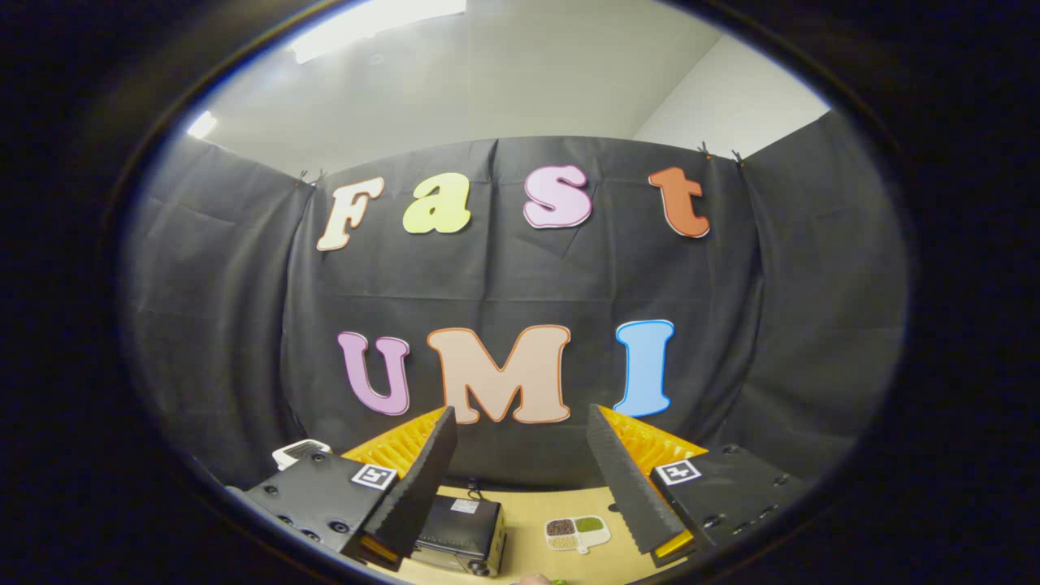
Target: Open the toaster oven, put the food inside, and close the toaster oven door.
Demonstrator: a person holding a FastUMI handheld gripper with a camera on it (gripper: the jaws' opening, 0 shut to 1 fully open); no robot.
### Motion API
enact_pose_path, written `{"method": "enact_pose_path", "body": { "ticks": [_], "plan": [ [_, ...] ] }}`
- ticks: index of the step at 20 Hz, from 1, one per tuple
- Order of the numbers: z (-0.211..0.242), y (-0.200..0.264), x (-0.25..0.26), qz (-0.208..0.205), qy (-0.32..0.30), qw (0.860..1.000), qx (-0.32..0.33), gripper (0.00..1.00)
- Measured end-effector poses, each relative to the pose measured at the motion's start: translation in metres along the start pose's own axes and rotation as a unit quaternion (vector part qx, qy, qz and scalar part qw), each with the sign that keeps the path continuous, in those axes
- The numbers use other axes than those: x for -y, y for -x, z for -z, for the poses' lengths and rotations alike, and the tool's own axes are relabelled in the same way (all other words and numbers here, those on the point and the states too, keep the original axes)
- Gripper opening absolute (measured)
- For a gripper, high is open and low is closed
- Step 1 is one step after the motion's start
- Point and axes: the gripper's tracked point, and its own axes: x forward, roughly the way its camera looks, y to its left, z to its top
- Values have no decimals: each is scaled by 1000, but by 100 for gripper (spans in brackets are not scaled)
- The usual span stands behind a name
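The gripper [520, 455] hangs high, jaws spread on nothing. Below sits the shut toaster oven [459, 532] beside a food tray [577, 532]; next it must descend toward the door.

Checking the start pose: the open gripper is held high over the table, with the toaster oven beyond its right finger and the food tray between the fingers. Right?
Not quite. In the gripper view the toaster oven sits by the left finger, not the right. The gripper is open, and the food tray lies on the table between the fingers.
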Motion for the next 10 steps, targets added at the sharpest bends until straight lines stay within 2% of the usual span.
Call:
{"method": "enact_pose_path", "body": {
  "ticks": [5, 10],
  "plan": [
    [21, -5, -32, -24, 2, 1000, -14, 99],
    [90, -16, -100, -63, -1, 997, -46, 99]
  ]
}}
